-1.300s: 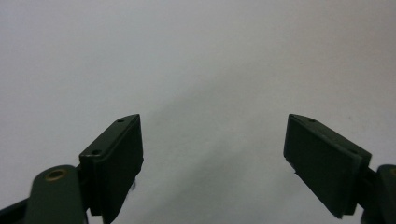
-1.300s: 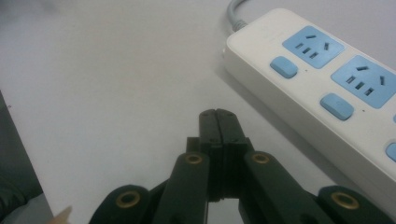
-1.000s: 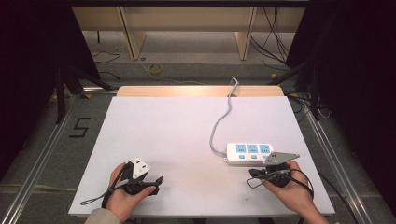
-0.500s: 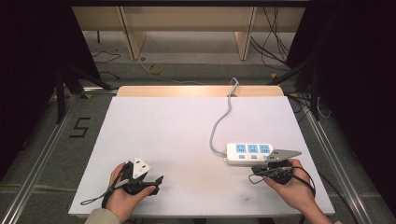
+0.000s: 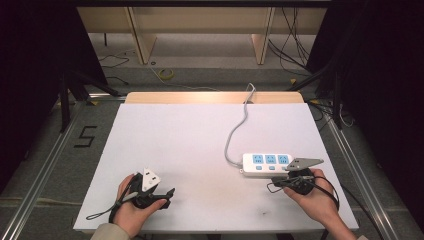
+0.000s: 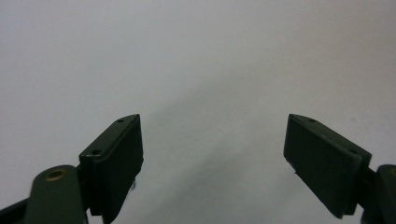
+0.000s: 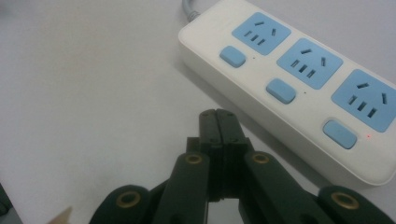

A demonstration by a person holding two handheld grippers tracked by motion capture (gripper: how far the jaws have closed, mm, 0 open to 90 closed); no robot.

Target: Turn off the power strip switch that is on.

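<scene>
A white power strip (image 5: 266,163) with three blue sockets and three blue switches lies on the right part of the white table (image 5: 190,140); its grey cable (image 5: 235,132) runs off the far edge. In the right gripper view the power strip (image 7: 299,79) lies just ahead and to the right of my right gripper (image 7: 217,116), whose jaws are pressed together with nothing between them. From above, that right gripper (image 5: 272,185) sits just in front of the strip. My left gripper (image 5: 169,192) rests near the front left edge; its jaws (image 6: 212,154) stand wide apart over bare table.
Beyond the table's far edge stand wooden shelf legs (image 5: 140,35) with loose cables (image 5: 165,74) on the floor. A "5" mark (image 5: 85,136) is on the floor at the left. Metal rails (image 5: 350,165) run along both sides.
</scene>
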